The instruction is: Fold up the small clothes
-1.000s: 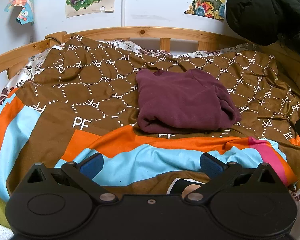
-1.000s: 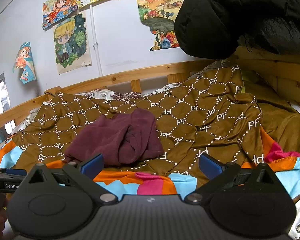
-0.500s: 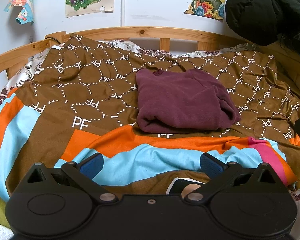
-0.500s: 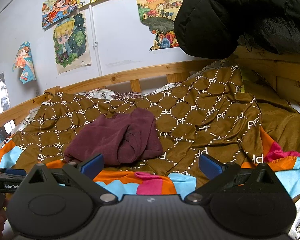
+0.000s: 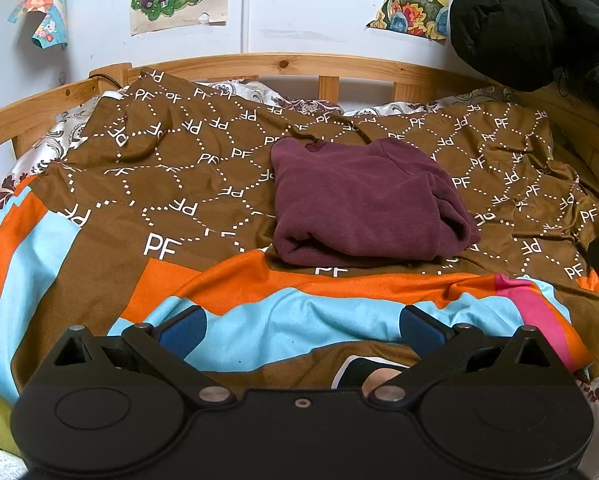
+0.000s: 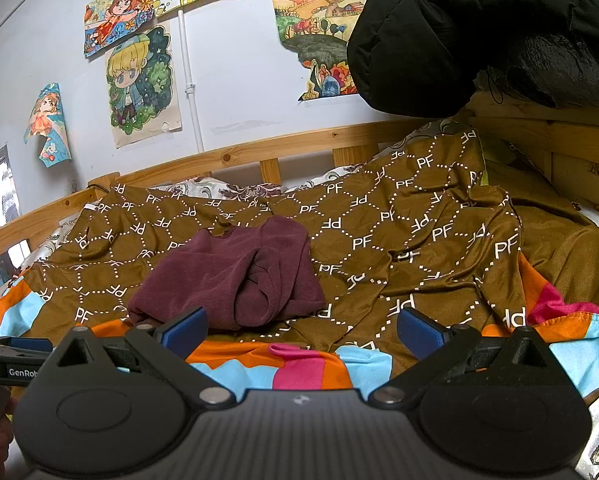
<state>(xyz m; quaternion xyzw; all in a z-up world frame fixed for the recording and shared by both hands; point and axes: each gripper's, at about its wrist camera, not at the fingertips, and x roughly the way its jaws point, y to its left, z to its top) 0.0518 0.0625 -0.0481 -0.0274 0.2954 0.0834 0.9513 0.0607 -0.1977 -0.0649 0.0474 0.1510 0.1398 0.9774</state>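
A maroon top (image 5: 363, 200) lies folded into a compact bundle on the brown patterned bedspread (image 5: 171, 168), in the middle of the bed. It also shows in the right wrist view (image 6: 227, 276), left of centre. My left gripper (image 5: 301, 326) is open and empty, held back over the blue and orange part of the spread, well short of the top. My right gripper (image 6: 301, 328) is open and empty, just in front of and to the right of the top.
A wooden bed rail (image 5: 299, 66) runs around the far side and left. A black padded jacket (image 6: 479, 28) hangs at the upper right over a wooden frame (image 6: 559, 136). Posters hang on the white wall (image 6: 235, 80). The left gripper's body (image 6: 3, 360) shows at the right view's left edge.
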